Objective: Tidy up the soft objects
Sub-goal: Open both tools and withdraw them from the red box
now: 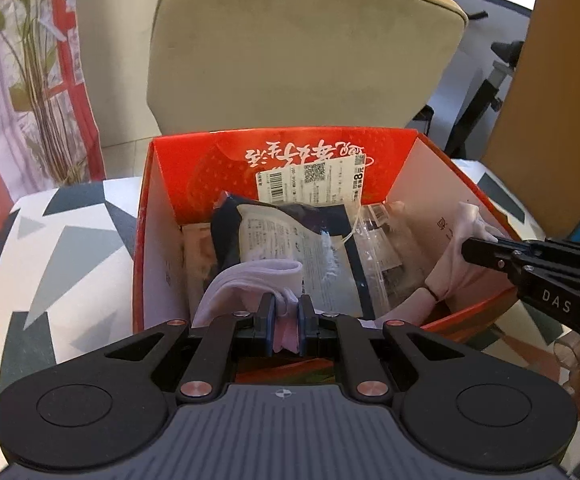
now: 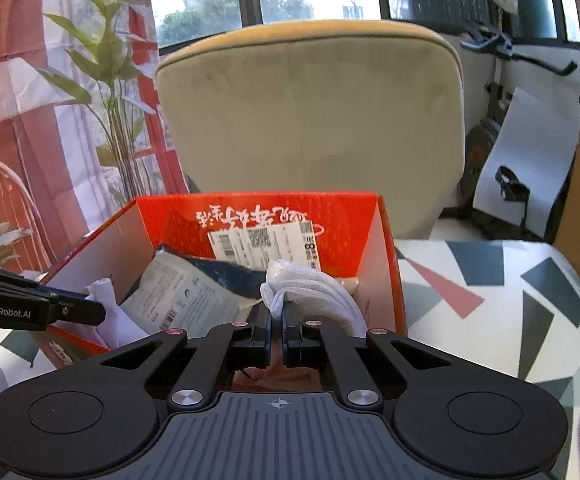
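Red box (image 1: pixel 157 216) sits open on a patterned table (image 1: pixel 49 248), centre of both views, with a padded chair (image 1: pixel 306 48) behind it at the top. The box already holds a plastic packet (image 1: pixel 290 240) with printed text, lying tilted across the middle, and a shipping label (image 1: pixel 314 180) on the far inner wall.

Left gripper (image 1: pixel 285 312), bottom centre of its view: jaws clenched on a white sock (image 1: pixel 249 280). The cloth is pinched in a fold between the pads; the rest bunches forward over the near edge of the box, resting on or just above the packet. I cannot tell if it touches.

Right gripper (image 2: pixel 275 320), bottom centre of its own view and coming in from the right edge of the left view: clamped on a second white sock (image 2: pixel 310 288), held near its ribbed cuff. This one hangs over the right side of the box, at its wall.

Both grippers tilt downward into the box mouth, which suits a drop from above rather than a push from the side. Pinching at a fold keeps limp fabric from slipping out.

Judgement: both socks are at the drop-off stage. Next move calls for letting go once each is clear of the box wall; the right one risks draping over the rim.
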The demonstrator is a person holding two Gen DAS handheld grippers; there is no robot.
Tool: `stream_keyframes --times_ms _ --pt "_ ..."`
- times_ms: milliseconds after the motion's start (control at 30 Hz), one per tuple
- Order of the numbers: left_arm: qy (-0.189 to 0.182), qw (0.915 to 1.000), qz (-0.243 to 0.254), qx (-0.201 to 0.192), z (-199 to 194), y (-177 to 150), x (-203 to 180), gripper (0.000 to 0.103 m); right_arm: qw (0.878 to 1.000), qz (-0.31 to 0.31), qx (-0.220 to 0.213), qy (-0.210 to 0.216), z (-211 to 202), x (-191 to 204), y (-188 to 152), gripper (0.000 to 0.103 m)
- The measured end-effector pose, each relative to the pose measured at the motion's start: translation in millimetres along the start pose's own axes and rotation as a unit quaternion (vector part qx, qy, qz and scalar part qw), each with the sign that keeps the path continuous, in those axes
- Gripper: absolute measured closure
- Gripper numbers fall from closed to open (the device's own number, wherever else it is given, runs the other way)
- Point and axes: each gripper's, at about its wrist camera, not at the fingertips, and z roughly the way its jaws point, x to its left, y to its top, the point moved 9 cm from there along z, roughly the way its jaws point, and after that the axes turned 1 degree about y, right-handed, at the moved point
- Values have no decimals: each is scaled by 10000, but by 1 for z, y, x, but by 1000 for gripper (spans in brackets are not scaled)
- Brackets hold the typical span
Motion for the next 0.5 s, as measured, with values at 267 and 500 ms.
stream_keyframes --times_ms 267,500 --pt "-206 9995 224 -108 -5 4 -6 57 9996 111 134 -207 -1 -9 -5 91" --pt "-324 9969 -17 -715 -38 11 -1 9 9975 -241 -333 -576 -23 -11 3 60"
